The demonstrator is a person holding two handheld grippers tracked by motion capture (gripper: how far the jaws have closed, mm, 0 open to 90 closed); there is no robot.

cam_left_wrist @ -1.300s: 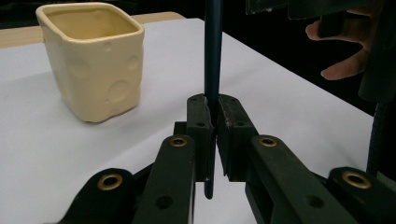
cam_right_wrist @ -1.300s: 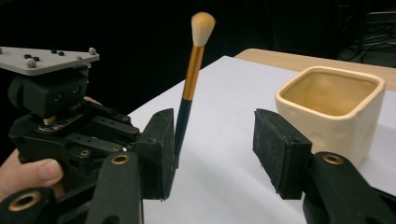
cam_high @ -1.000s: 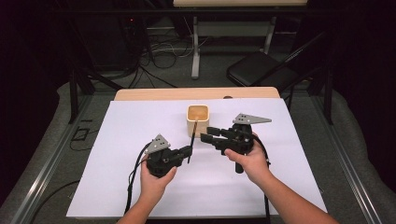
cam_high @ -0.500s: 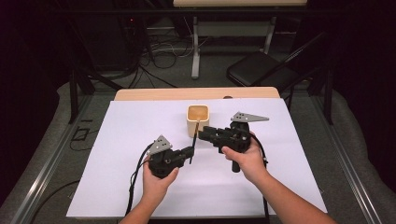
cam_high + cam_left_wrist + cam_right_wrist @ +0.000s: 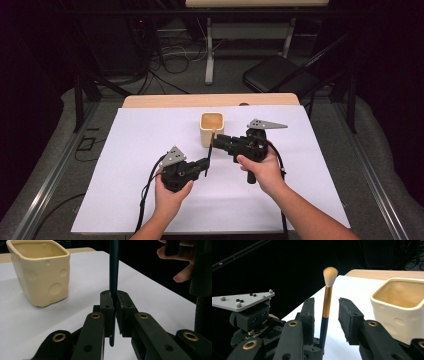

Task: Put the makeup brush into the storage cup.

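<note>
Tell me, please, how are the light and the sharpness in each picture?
High view: the white table cover is evenly lit, the room around it dark and soft in detail. Left gripper view: the cup and brush handle are fairly sharp, the left gripper near the lens slightly soft. Right gripper view: the brush is clear against a black background; the cup's pale rim looks a little washed out.

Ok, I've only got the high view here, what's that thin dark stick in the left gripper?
Observer: A makeup brush, with a dark handle, gold ferrule and pale bristles pointing up.
Operator: Is it actually clamped?
Observer: Yes, the left gripper is shut on the handle's lower end.
Operator: And the right one?
Observer: The right gripper has just been closing. The brush stands between its jaws, and the pads are not pressing on it yet.
</note>
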